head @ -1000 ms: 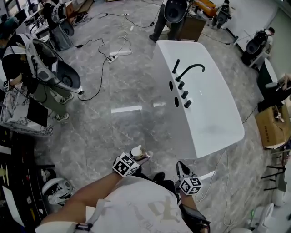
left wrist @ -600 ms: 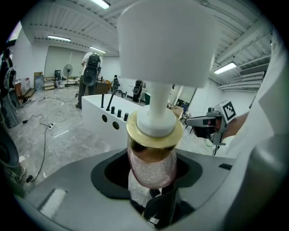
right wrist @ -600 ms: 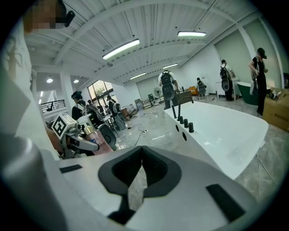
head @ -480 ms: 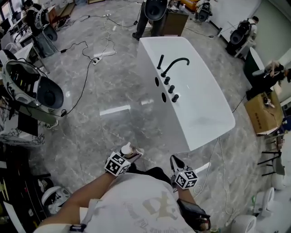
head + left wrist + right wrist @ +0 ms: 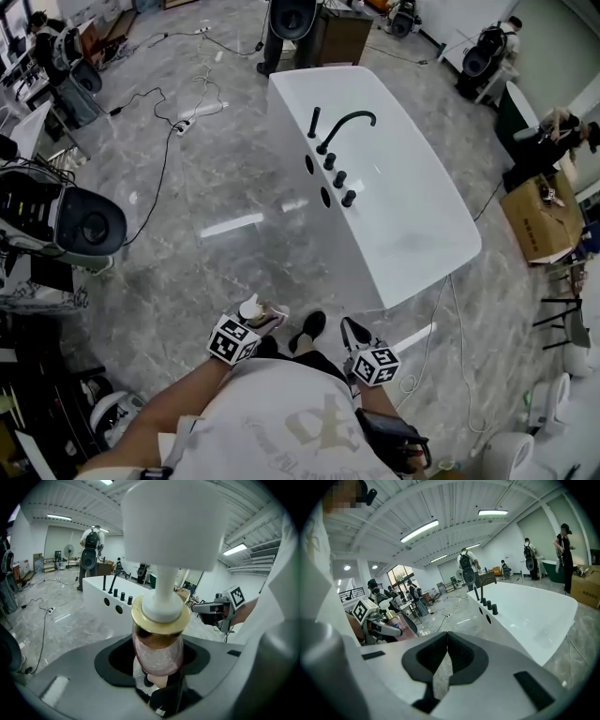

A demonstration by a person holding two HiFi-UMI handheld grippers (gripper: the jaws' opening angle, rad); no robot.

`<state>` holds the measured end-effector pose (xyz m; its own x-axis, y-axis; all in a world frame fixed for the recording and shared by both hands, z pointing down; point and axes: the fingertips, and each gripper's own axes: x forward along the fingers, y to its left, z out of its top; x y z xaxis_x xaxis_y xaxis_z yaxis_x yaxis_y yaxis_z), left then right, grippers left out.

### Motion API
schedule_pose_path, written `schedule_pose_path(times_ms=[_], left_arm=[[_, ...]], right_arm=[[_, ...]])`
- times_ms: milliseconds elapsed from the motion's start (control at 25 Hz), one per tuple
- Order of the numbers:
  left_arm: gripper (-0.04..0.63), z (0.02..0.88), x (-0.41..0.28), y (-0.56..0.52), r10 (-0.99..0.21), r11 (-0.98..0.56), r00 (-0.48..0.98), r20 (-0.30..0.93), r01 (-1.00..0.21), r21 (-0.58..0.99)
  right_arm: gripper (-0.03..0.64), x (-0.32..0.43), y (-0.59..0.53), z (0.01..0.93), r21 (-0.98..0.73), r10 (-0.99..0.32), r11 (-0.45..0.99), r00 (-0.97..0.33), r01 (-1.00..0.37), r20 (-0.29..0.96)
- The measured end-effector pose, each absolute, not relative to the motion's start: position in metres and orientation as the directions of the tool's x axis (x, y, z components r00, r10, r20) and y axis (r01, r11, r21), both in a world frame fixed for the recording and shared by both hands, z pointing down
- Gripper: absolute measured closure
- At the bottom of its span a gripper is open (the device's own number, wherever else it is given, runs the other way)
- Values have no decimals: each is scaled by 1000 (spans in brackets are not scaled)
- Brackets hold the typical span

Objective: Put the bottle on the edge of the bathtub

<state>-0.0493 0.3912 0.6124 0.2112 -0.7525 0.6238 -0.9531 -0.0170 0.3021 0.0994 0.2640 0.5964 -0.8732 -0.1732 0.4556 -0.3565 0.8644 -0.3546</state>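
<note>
A pump bottle [image 5: 157, 653] with a pinkish body, a gold collar and a white pump head stands upright between the jaws of my left gripper [image 5: 157, 670], which is shut on it. In the head view the bottle [image 5: 251, 308] and left gripper [image 5: 264, 319] sit low at the left, close to my body. My right gripper [image 5: 349, 326] is beside it, shut with nothing held; its pads meet in the right gripper view [image 5: 444, 651]. The white bathtub [image 5: 302, 131] with a black faucet [image 5: 342, 127] lies ahead across the floor, apart from both grippers.
Grey marble floor lies between me and the tub. Cables [image 5: 169, 141] trail at the upper left. A black machine [image 5: 80, 220] stands at the left and a cardboard box [image 5: 539, 220] at the right. A person [image 5: 291, 23] stands at the tub's far end.
The tub has shifted left and slightly nearer in the head view as I move over the floor. Both grippers keep their hold and pose, the bottle still in the left one.
</note>
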Motion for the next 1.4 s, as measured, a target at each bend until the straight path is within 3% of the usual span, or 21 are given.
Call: schedule_pose_path(times_ms=[840,1400], left_arm=[[377,604,-25,233,-686,-53,237,688,-959,278],[376,593,-27,170,-683,-3,142,716,-981,192]], right_arm=[[611,96,115,619,-449,-131,823,-885,-348,446],[611,85,32,614,-473,-109,828,-914,-301,390]])
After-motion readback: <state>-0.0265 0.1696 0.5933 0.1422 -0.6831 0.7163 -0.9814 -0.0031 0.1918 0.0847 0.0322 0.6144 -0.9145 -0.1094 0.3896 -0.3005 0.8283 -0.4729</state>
